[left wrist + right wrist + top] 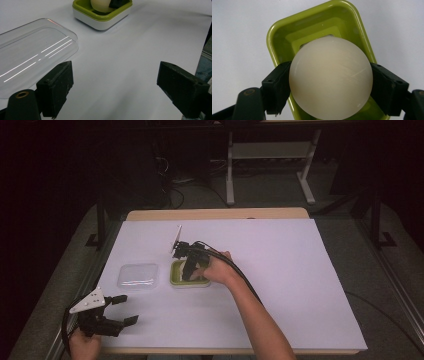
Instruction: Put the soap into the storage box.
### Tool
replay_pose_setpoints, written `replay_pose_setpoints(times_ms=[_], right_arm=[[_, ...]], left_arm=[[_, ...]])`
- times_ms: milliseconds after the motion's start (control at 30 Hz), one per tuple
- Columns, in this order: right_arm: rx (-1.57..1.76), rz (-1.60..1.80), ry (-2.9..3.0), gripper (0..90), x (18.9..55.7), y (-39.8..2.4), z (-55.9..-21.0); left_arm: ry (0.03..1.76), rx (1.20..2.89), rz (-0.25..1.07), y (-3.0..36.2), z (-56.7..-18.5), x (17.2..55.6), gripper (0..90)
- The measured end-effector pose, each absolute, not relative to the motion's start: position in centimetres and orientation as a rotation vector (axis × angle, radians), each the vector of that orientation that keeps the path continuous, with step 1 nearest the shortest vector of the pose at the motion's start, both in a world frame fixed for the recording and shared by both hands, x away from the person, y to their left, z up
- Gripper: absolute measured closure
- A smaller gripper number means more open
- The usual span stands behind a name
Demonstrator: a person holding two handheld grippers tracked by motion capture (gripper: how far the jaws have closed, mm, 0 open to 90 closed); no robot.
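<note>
A cream-white ball (330, 78) sits clamped between the two jaws of the right gripper (330, 87), held inside the green soap dish (277, 35) with a white outer base; the dish stands near the middle of the white-covered table (300, 270); whether the ball rests on the dish floor cannot be told. The clear plastic lid (138, 275) lies flat just beside the dish, apart from it; the left gripper (127, 310) rests near the table's front left corner, jaws spread wide and grasping nothing.
</note>
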State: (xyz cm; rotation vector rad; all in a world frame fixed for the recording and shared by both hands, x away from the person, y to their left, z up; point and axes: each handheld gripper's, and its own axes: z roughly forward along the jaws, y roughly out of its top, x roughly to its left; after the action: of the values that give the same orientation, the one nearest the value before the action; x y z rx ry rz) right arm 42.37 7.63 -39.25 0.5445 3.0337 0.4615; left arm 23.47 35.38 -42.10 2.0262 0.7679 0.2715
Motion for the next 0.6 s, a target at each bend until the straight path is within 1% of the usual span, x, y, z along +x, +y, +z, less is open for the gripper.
replay_pose_setpoints(times_ms=[600], right_arm=[[0.55,0.455,3.036,22.9,42.48,7.57,-39.34]], left_arm=[[0.767,2.023,0.272,35.34,-42.09,23.42,12.9]])
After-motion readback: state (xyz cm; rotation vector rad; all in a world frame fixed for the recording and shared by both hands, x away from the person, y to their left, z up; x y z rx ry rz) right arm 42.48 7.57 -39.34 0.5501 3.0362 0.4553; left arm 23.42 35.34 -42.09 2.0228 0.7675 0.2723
